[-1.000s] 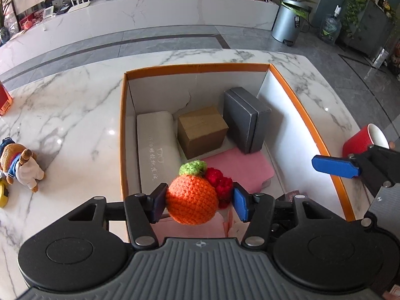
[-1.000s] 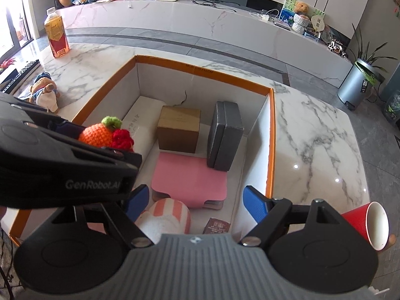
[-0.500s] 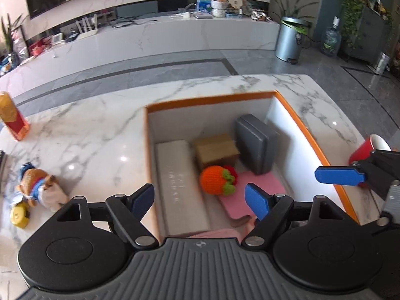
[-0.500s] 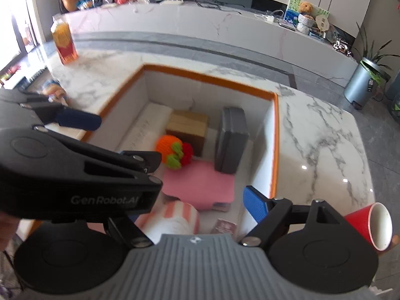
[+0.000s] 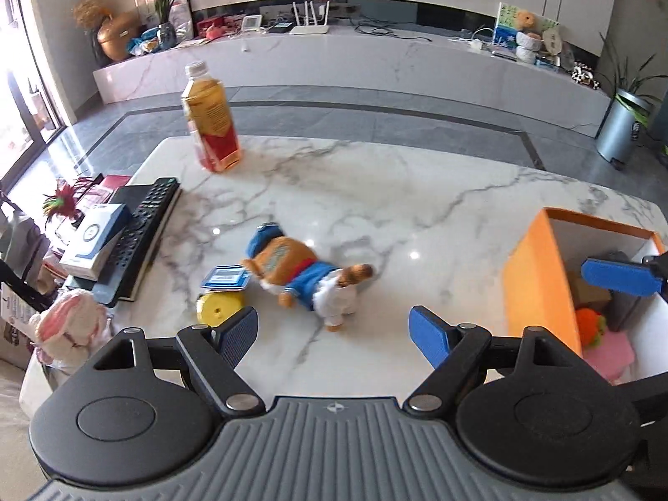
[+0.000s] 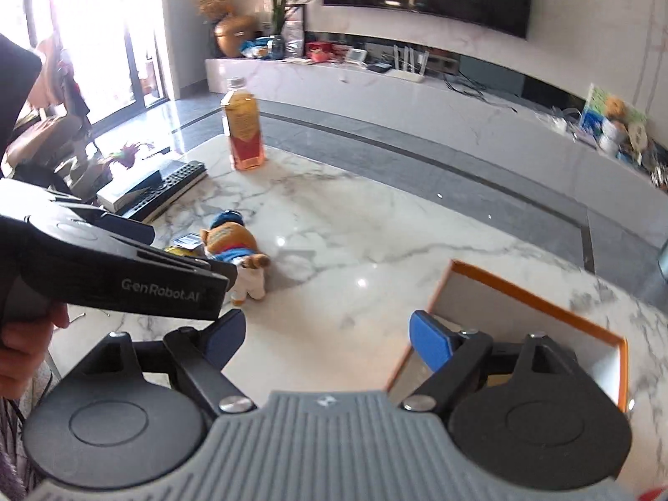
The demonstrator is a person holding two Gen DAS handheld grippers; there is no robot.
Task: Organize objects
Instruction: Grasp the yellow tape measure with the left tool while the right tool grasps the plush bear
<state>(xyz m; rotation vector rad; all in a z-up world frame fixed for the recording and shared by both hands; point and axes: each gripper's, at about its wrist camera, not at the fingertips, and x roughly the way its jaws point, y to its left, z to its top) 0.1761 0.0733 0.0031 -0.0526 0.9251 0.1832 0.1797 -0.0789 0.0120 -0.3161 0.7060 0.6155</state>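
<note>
left gripper (image 5: pixel 332 327) spread, empty | right gripper (image 6: pixel 325 336) spread, empty | plush (image 5: pixel 302 273) on desk (image 5: pixel 417 192): soft, light (likely squashy) | grip torso

Orange-rimmed box (image 5: pixel 538 288), white-grey marbled table (image 5: pixel 375 192), blue/brown plush (image 5: pixel 300 275), yellow tape (image 5: pixel 219 313).

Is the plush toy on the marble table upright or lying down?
Lying down. The plush toy rests on its side on the marble table, feet toward the camera.
</note>
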